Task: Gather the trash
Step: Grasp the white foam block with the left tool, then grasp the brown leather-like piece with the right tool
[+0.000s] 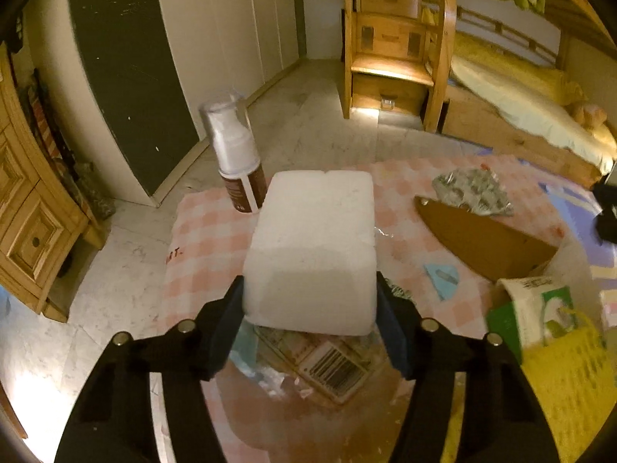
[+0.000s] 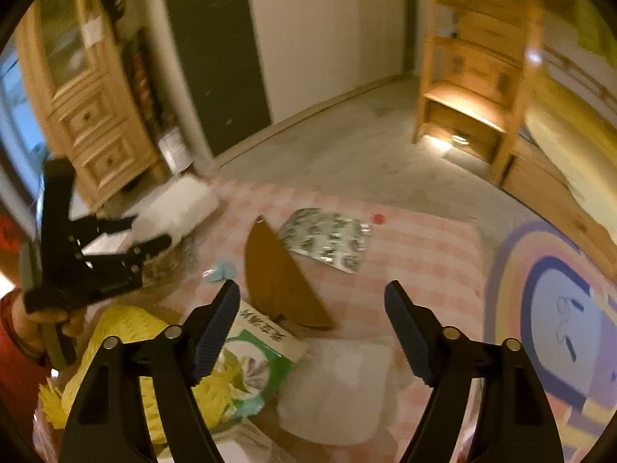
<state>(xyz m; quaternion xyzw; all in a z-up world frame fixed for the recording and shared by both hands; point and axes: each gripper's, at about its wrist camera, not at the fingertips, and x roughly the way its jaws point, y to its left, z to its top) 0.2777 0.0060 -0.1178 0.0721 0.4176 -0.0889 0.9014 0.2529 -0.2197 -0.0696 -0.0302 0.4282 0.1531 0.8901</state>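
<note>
Left wrist view, left to right: pump bottle [image 1: 236,154] upright behind block; brown cardboard [image 1: 478,237], foil wrapper [image 1: 472,191], green-white box [image 1: 534,308] to right. My left tongs [image 1: 308,301] clamp white foam block [image 1: 312,247], chunky, matte, above checked cloth [image 1: 200,231]. Right tongs [image 2: 312,301] gape wide, holding nothing, over cardboard.

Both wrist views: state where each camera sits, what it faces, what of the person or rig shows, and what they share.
Left wrist: on the left gripper, angled down along jaws clamped on a white foam block; only its fingers show.
Right wrist: on the right gripper, jaws open over the checkered cloth; the left gripper and a hand show.
Shared: foam block, brown cardboard, foil wrapper.
</note>
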